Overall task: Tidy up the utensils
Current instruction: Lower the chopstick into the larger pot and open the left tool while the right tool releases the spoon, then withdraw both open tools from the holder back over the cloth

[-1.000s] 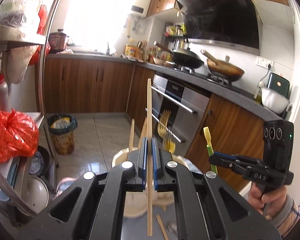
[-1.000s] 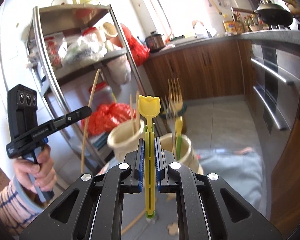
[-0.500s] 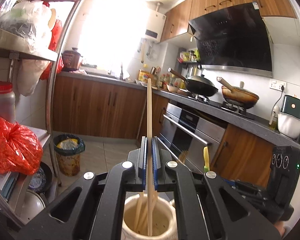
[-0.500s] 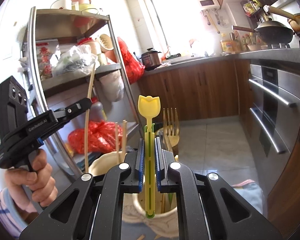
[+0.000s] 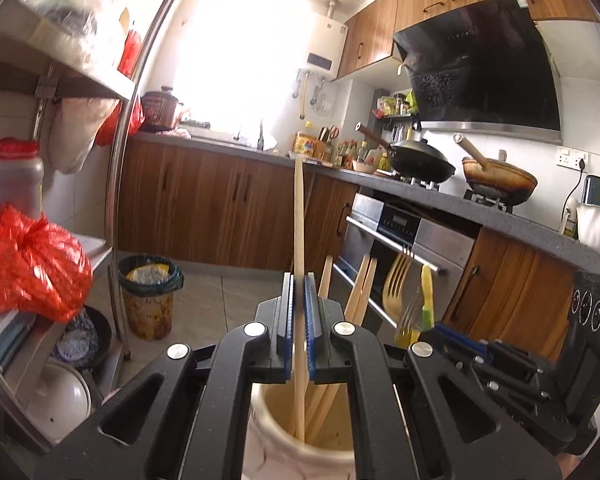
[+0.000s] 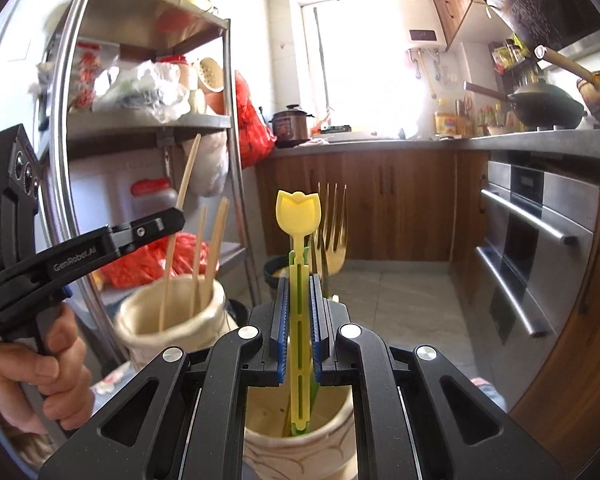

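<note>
Since the earlier frames both hand-held grippers have been lowered, so that the cream jars, once seen well ahead, now sit directly beneath the jaws, and the tip of each held utensil has been brought inside a jar mouth.

The left hand-held gripper (image 5: 299,328) is clenched on a long wooden chopstick (image 5: 299,216), which is held upright; its lower end is seen within the left cream jar (image 5: 260,436), beside other chopsticks (image 5: 364,288) already standing there. In the right wrist view the same jar (image 6: 140,332) is seen behind and left of the other, with the left hand-held gripper (image 6: 168,220) held at its rim by a hand (image 6: 40,372).

The right hand-held gripper (image 6: 299,332) is clenched on a yellow tulip-topped utensil (image 6: 298,216), with a green piece (image 6: 293,258) pressed alongside it. Its lower end is seen inside the right cream jar (image 6: 260,444). A gold fork (image 6: 334,232) is stood upright just behind it, apparently in the same jar.

A metal shelf rack (image 6: 228,128) with red bags is seen behind the jars, and wooden cabinets (image 5: 220,208) beyond.
</note>
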The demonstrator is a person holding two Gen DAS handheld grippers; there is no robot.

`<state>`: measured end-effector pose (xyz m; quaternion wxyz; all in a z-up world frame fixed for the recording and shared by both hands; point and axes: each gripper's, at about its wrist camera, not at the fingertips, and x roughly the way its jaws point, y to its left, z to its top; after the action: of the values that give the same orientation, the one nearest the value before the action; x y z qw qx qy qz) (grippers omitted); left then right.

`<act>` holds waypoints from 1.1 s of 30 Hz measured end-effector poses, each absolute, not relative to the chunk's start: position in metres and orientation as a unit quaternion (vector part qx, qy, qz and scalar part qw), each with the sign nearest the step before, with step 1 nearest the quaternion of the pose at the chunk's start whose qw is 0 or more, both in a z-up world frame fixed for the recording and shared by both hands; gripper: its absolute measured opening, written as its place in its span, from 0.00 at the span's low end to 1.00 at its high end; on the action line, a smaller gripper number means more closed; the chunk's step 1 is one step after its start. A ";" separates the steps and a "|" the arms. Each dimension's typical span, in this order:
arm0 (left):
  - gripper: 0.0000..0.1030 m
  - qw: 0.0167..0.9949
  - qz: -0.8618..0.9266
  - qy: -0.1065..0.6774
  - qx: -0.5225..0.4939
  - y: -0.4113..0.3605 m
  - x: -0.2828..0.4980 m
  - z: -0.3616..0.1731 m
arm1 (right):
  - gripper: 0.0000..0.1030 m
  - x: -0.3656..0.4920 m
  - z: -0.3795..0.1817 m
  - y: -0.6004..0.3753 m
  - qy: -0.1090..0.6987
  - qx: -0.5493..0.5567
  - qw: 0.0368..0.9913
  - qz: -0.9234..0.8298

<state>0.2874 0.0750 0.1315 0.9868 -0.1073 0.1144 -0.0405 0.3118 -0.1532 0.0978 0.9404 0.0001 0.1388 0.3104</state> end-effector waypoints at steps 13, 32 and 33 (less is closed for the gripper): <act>0.05 0.987 -0.038 0.150 -0.054 0.060 0.274 0.118 | 0.10 0.305 0.081 -0.148 0.178 -0.026 0.936 0.302; 0.30 0.988 -0.023 0.150 -0.030 0.058 0.257 0.125 | 0.22 0.286 0.086 -0.165 0.176 -0.018 0.939 0.294; 0.33 0.989 -0.024 0.145 -0.031 0.058 0.251 0.127 | 0.23 0.282 0.087 -0.167 0.176 -0.018 0.939 0.295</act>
<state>0.2508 0.0581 0.1266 0.9886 -0.0311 0.1452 -0.0240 0.2824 -0.1675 0.0867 0.9390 -0.0183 0.1764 0.2947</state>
